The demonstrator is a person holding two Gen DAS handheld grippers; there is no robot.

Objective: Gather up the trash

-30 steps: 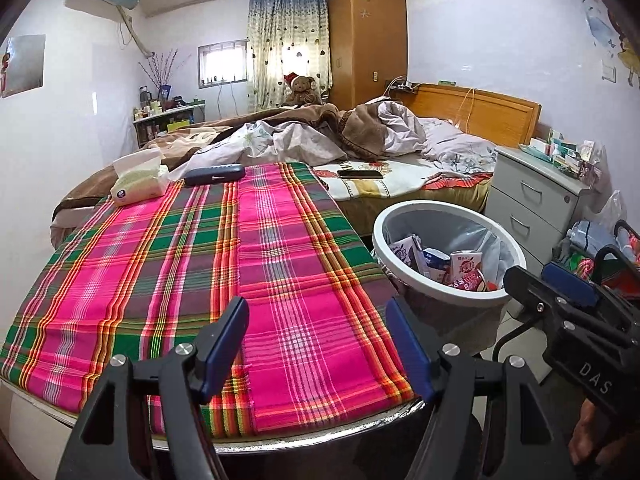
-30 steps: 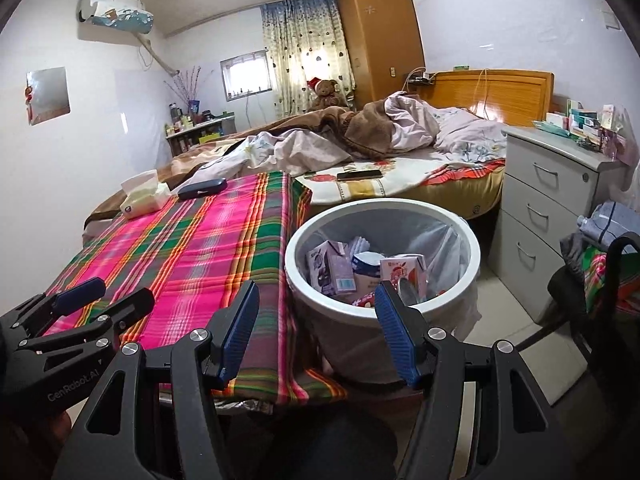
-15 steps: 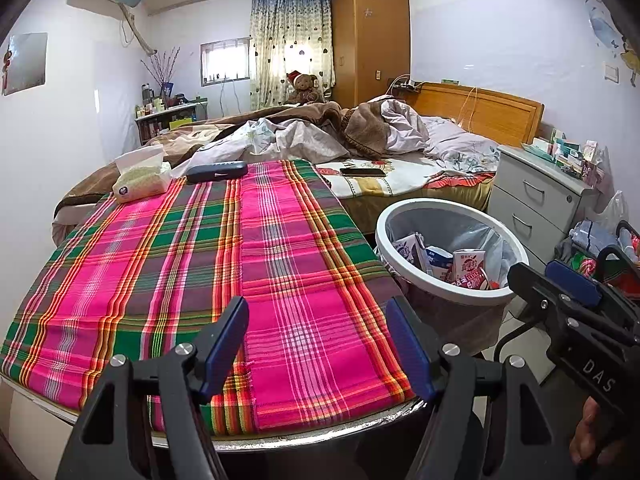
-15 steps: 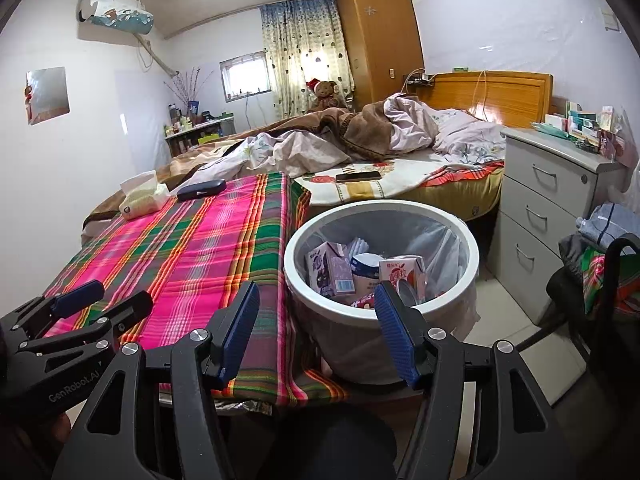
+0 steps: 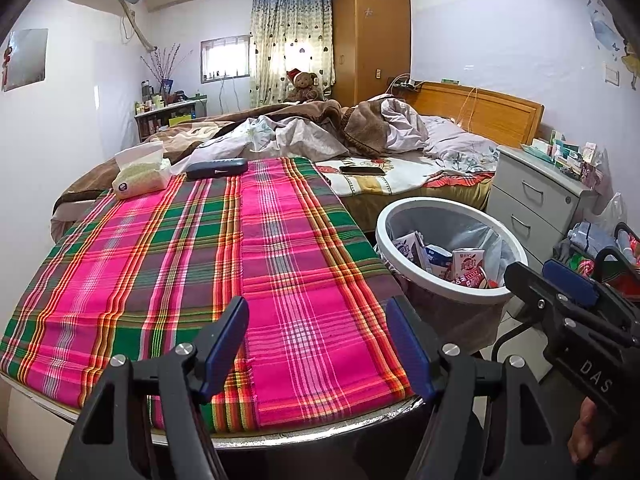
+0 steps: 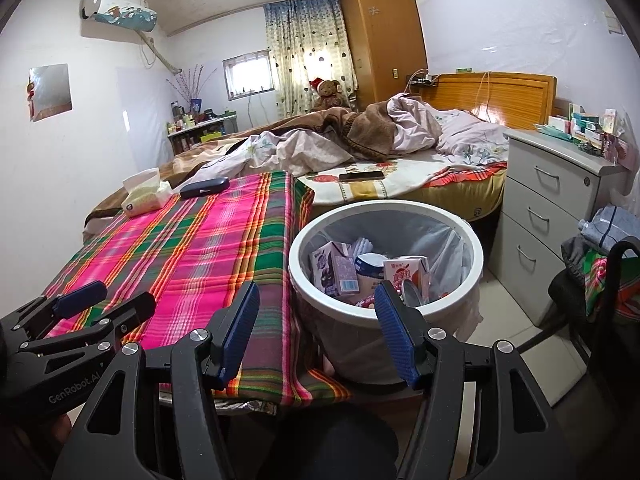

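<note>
A white round trash bin (image 6: 297, 264) with a grey liner stands on the floor right of the table. It holds several drink cartons, among them a purple one (image 6: 338, 270) and a red one (image 6: 406, 274). My right gripper (image 6: 316, 300) hangs open and empty in front of the bin's near rim. My left gripper (image 5: 316, 320) is open and empty above the near edge of the plaid-covered table (image 5: 180, 272). The bin (image 5: 384, 226) and the right gripper (image 5: 528, 270) also show in the left wrist view, and the left gripper (image 6: 128, 294) in the right wrist view.
At the table's far end lie a tissue pack (image 5: 140, 176) and a dark case (image 5: 216, 168). Behind is an unmade bed (image 5: 304, 136) with a phone (image 5: 362, 171) on it. A grey drawer unit (image 5: 536, 204) stands right of the bin, with bags (image 6: 600, 280) near it.
</note>
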